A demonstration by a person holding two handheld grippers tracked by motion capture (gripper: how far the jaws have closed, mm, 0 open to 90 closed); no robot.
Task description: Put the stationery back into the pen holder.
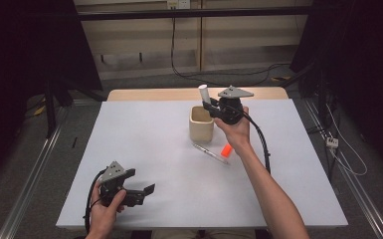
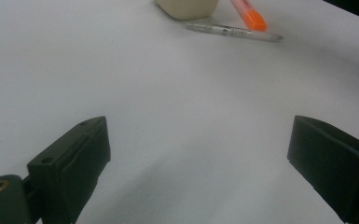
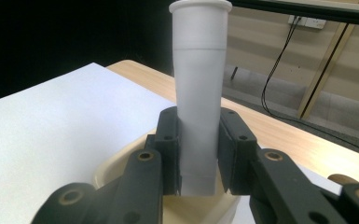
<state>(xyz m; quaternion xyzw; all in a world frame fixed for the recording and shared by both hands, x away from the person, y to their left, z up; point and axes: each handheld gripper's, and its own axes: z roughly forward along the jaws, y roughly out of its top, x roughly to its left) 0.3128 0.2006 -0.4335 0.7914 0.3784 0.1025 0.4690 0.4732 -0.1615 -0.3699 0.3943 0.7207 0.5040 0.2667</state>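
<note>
Nearest the person, at the front left of the white table (image 1: pixel 144 144), the left gripper (image 1: pixel 146 189) rests low in the left hand (image 1: pixel 104 211) with its jaws standing wide and only bare tabletop between them. Its black cable loops off the table edge and is cut off by the bottom of the high view.

Farther in, near the middle of the table, a slim clear-barrelled pen (image 1: pixel 210 152) lies flat, and just beside it an orange-capped marker (image 1: pixel 225 151). From the left gripper view, the marker's (image 2: pixel 248 14) body is cut off by the top edge. The pen (image 2: pixel 233 31) carries small dark printing along its barrel, too fine and blurred to read.

Beyond them stands a cream, square, round-cornered holder cup (image 1: pixel 201 124), upright and open at the top. The right gripper (image 1: pixel 210 108), in the right hand (image 1: pixel 236 130), is clamped on a white cylindrical plastic tube (image 1: pixel 203 93) with a flared rim, held upright. In the right gripper view the pads press on both sides of the tube's (image 3: pixel 199 93) lower part, and its bottom end seems to sit just inside the cup's (image 3: pixel 116 165) mouth, though the jaws hide whether it touches anything inside. No label shows on the tube.

Behind the table, a wooden strip, black cables on the floor and a wall socket are visible; dark curtains close both sides.
</note>
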